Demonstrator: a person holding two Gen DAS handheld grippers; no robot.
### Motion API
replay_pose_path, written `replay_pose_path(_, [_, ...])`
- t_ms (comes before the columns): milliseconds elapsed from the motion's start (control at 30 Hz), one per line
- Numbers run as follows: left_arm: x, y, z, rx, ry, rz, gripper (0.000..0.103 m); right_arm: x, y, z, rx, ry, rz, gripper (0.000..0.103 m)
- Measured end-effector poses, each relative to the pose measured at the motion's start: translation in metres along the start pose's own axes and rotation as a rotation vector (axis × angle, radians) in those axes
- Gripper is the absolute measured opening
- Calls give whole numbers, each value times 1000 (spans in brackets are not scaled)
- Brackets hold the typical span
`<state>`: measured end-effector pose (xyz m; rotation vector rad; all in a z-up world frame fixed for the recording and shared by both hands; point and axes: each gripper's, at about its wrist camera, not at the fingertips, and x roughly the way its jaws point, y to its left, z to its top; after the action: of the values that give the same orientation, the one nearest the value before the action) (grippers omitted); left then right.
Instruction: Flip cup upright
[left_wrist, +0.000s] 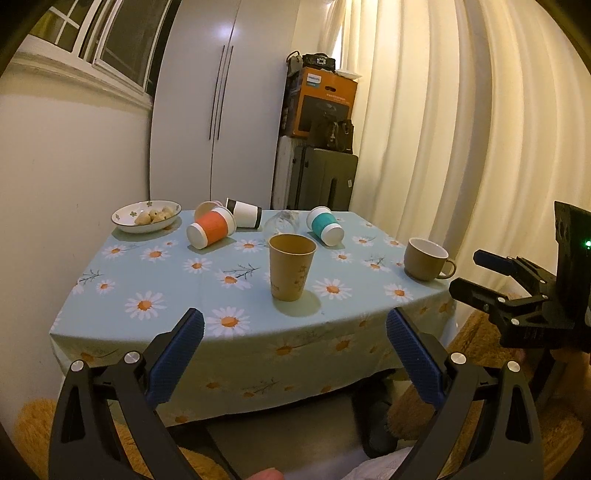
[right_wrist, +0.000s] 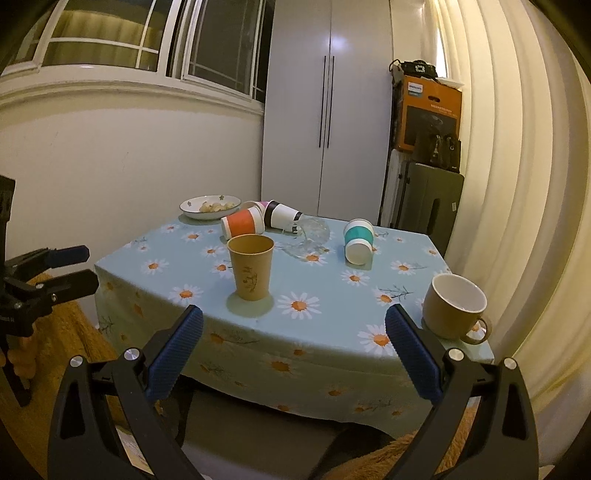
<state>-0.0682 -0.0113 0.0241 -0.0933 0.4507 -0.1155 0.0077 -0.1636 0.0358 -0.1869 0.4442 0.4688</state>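
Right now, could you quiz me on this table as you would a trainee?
1. True or false: the brown paper cup stands upright.
2. Which cup lies on its side nearest the bowl? A) orange cup B) teal cup C) mug
3. Fill in: both the left gripper and the right gripper are ____, holding nothing.

Key: 1 true; 2 A; 3 open.
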Motion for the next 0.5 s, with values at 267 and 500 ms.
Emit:
replay_pose_path(267, [-1,-1,0,-1,-1,-1,96,3,-4,0,21,9,2,98])
replay_pose_path(500, [-1,-1,0,0,0,0,96,3,-5,-1,26,10,5,98])
